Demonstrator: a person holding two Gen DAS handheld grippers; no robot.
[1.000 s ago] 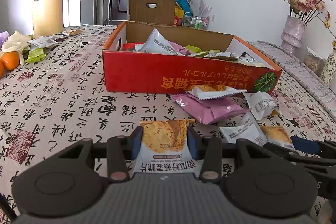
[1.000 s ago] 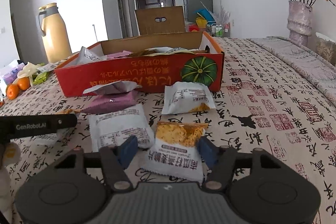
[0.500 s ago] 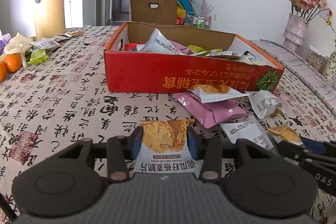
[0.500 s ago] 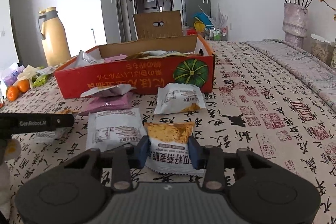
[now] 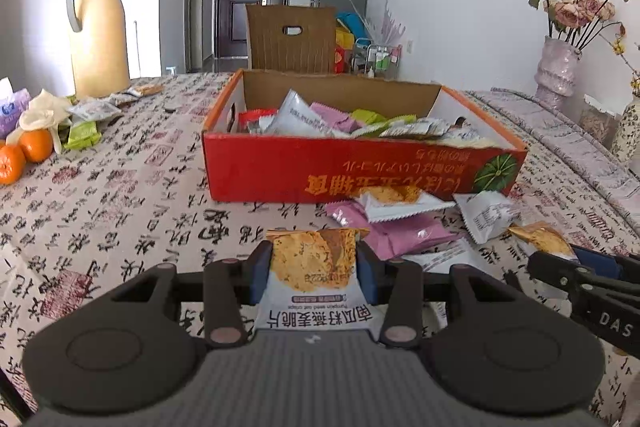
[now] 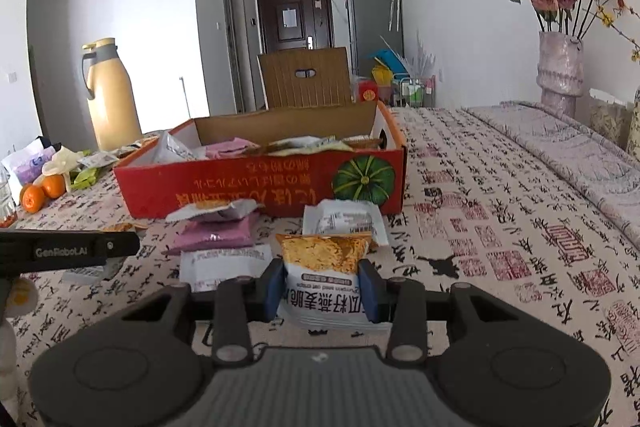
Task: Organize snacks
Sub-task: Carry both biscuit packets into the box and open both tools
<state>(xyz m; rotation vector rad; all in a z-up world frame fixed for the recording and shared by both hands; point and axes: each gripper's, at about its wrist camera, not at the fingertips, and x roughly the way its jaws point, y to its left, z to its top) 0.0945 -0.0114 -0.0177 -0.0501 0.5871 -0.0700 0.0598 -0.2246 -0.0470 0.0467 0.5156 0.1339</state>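
Observation:
A red cardboard box (image 5: pixel 360 167) with several snack packets inside stands on the patterned tablecloth; it also shows in the right wrist view (image 6: pixel 256 187). My left gripper (image 5: pixel 314 267) is shut on a white oat crisp packet (image 5: pixel 316 279), held above the cloth in front of the box. My right gripper (image 6: pixel 322 287) is shut on a second oat crisp packet (image 6: pixel 324 267), lifted off the cloth. Loose packets lie before the box: a pink one (image 5: pixel 400 233), a white one (image 5: pixel 486 217), and white ones (image 6: pixel 344 219) in the right wrist view.
A yellow thermos (image 5: pixel 98 31), oranges (image 5: pixel 24 151) and small packets (image 5: pixel 84 135) sit at the left. A vase of dried roses (image 6: pixel 560 67) stands at the right. A cardboard flap (image 5: pixel 290 39) rises behind the box. The right gripper's arm (image 5: pixel 592 291) is near the left one.
My right gripper closed on the oat crisp packet and lifted it off the cloth. My left gripper, still holding its packet, rose a little and the box interior shows more.

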